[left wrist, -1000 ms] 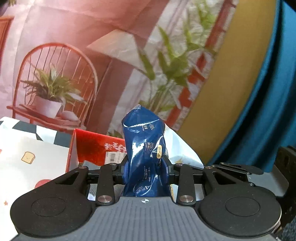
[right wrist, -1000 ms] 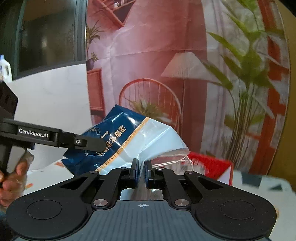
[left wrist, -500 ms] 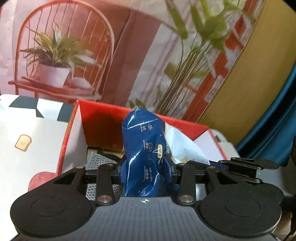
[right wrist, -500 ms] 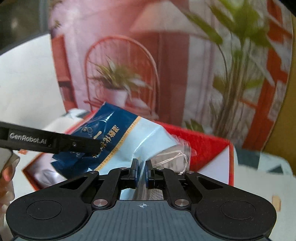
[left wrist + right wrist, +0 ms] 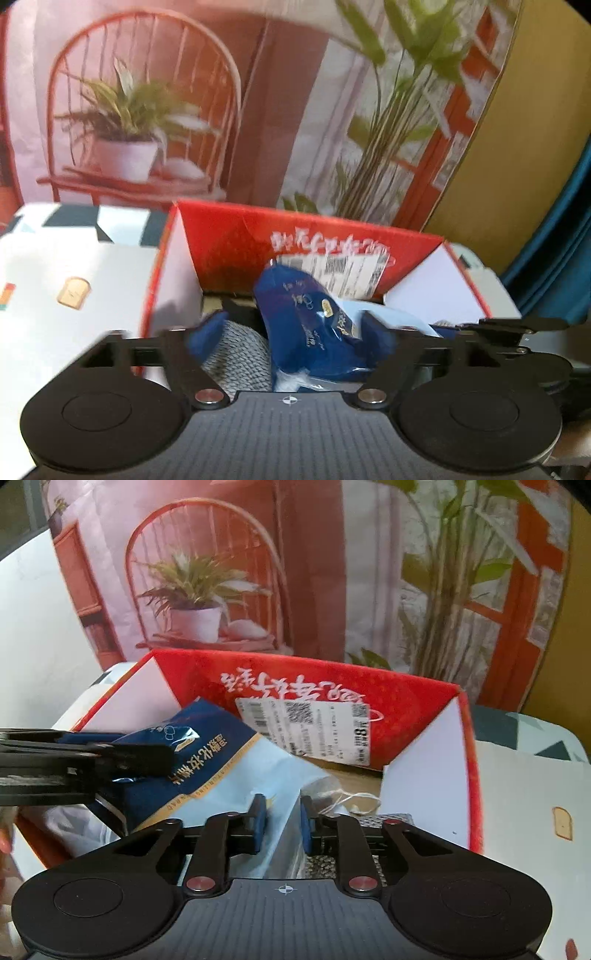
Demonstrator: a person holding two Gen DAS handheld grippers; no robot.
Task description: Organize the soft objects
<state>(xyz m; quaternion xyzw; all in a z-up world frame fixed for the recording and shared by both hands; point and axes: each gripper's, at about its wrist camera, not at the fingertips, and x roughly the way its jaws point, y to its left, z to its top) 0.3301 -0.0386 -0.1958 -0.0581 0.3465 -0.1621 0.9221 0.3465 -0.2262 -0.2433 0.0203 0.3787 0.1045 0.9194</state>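
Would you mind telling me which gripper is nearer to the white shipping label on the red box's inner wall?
Probably the right gripper: the white shipping label sits just beyond its fingers. The left gripper hangs at the blue-and-white plastic packet's other end, seemingly farther back.

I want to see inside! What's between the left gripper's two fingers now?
The blue bag, lying in the red box on grey knit cloth. The left gripper has just opened; left wrist view shows it.

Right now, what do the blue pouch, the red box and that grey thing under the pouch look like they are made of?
The blue pouch looks like glossy plastic film: it crinkles and catches highlights. The red box looks like printed cardboard, stiff folded flaps with white insides and a paper label stuck on. The grey thing seems knitted fabric, with a ribbed yarn texture, though blur leaves that open.
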